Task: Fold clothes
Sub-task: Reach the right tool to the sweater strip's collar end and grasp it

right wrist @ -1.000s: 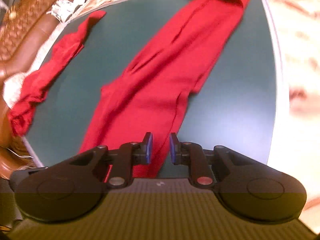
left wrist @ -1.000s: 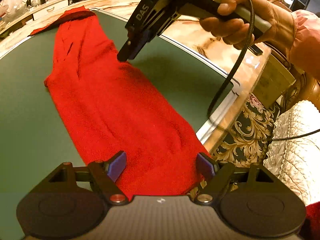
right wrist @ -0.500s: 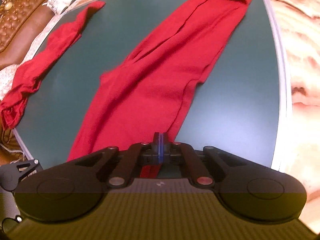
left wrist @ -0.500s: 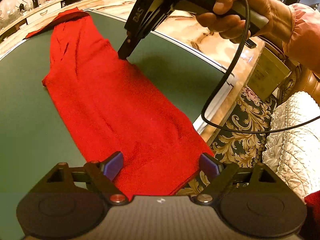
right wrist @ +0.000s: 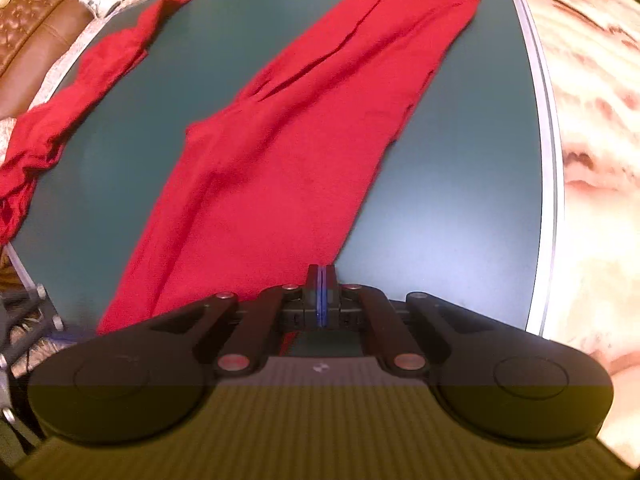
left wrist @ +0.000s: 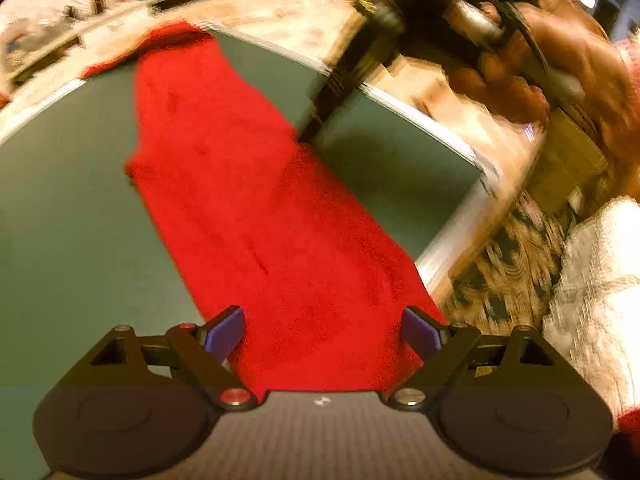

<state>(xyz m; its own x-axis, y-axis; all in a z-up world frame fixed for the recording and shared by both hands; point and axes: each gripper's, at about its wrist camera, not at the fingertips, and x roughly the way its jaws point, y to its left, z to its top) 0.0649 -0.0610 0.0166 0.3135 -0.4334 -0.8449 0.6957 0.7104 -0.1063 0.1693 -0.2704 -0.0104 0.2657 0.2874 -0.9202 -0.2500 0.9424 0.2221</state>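
Early days on this fold, by the look of it. The red garment [right wrist: 280,152] lies stretched out long across the green worktop [right wrist: 460,160], running from the lower left of the right wrist view up to the top right corner, where its far end spills over the worktop's edge. No neat fold is visible yet; I'd judge nearly all the folding is left to do. A second red piece [right wrist: 80,80] lies bunched at the upper left of that view, well apart from the main stretch, and whether it belongs to the same garment I cannot tell.

Now the right tongs [right wrist: 321,292], bottom centre of their own view: clenched tight, blue pads pressed together right at the garment's right-hand edge. A sliver of red shows just beneath them, so they look to be pinching that edge. In the left wrist view, blurred, the right tongs [left wrist: 316,128] come down from the upper right to meet the cloth's edge in mid-frame.

The left tongs [left wrist: 322,330] are released, spread wide at the bottom of their view, with the near end of the garment [left wrist: 280,240] lying between and under the two pads, not gripped.
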